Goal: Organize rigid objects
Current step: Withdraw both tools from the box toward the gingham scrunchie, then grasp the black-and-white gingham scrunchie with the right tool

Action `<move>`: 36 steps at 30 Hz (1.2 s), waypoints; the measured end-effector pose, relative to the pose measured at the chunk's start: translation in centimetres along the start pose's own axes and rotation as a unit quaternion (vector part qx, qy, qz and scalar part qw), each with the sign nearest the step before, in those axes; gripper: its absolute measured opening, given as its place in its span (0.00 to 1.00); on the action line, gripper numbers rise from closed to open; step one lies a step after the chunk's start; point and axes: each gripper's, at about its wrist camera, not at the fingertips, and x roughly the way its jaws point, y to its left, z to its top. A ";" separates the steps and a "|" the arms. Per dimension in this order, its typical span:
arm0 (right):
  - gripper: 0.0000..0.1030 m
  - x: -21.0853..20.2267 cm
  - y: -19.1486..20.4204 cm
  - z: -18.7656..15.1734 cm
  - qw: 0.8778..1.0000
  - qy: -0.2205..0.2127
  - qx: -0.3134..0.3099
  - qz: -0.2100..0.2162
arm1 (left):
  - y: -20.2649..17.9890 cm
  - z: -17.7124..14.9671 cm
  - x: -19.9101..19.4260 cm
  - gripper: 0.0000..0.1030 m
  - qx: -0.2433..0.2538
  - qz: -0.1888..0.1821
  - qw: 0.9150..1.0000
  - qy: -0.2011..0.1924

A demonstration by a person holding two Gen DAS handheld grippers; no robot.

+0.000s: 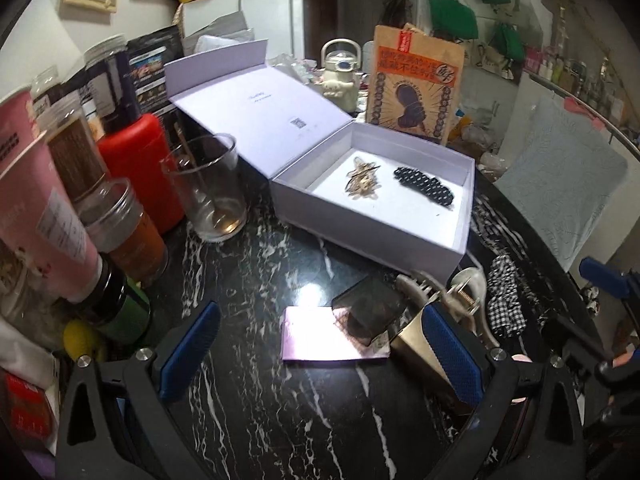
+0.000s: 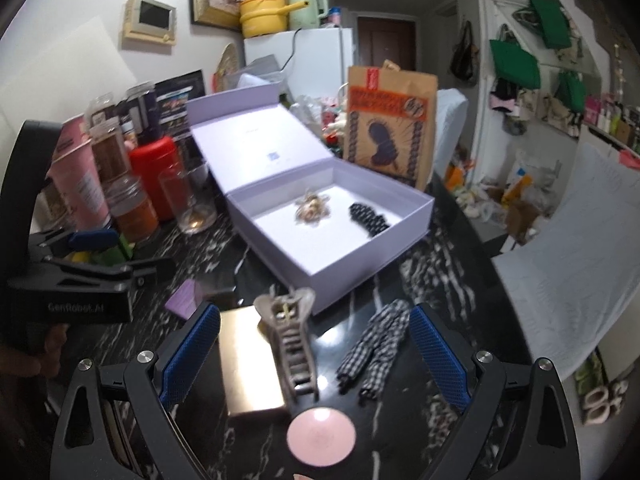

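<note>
Right gripper (image 2: pixel 314 356) hangs spread, empty, above the claw clip (image 2: pixel 290 344). Stiff, light, springy; pinch its ridged body, box (image 2: pixel 340 276) at twelve o'clock.

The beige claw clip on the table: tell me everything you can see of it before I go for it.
The claw clip is a matte beige hair clip, plastic by its look, with two rows of interlocking teeth and a metal spring at the hinge. Its teeth are closed. It lies flat on the black marble table, handles toward the open lavender box, teeth toward the camera. Its left side lies against or over the gold rectangular case; a pink round compact sits just past its teeth. It lies between the right gripper's open fingers, ungripped.
</note>
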 end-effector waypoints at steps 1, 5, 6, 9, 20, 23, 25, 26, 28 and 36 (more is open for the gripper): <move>0.94 0.2 0.1 -0.3 1.000 0.003 -0.002 0.005 | 0.1 -0.3 0.1 0.99 -0.003 0.000 1.000 0.003; 0.94 0.5 0.1 -1.3 1.000 0.008 -0.007 0.009 | 0.5 -1.2 0.8 0.99 -0.008 -0.008 1.000 0.016; 0.94 0.6 0.1 -1.5 1.000 0.008 -0.007 0.009 | 0.6 -1.4 1.0 0.99 -0.010 -0.012 1.000 0.018; 0.94 1.0 -0.1 -2.0 1.000 0.011 -0.010 0.012 | 0.7 -1.9 2.0 0.99 -0.014 -0.026 0.999 0.032; 0.94 2.5 -1.8 -3.1 1.000 0.028 0.002 0.013 | 0.1 -2.5 5.0 0.95 -0.020 -0.062 0.996 0.058; 0.94 2.9 -2.2 -3.1 1.000 0.028 0.000 0.004 | -0.1 -2.5 5.7 0.88 -0.024 -0.080 0.995 0.062; 0.94 3.0 -2.4 -3.1 1.000 0.029 -0.001 0.001 | -0.6 -2.4 5.9 0.85 -0.010 -0.077 0.995 0.057; 0.94 3.2 -2.6 -3.1 1.000 0.031 0.000 0.000 | -0.8 -2.3 5.9 0.85 -0.005 -0.075 0.996 0.054; 0.94 3.4 -2.9 -3.1 0.999 0.033 0.004 0.000 | -1.1 -2.0 6.0 0.84 0.001 -0.083 0.995 0.047; 0.94 3.9 -4.2 -3.2 0.999 0.042 0.023 -0.002 | -1.1 -1.0 7.9 0.71 -0.008 -0.103 0.993 0.050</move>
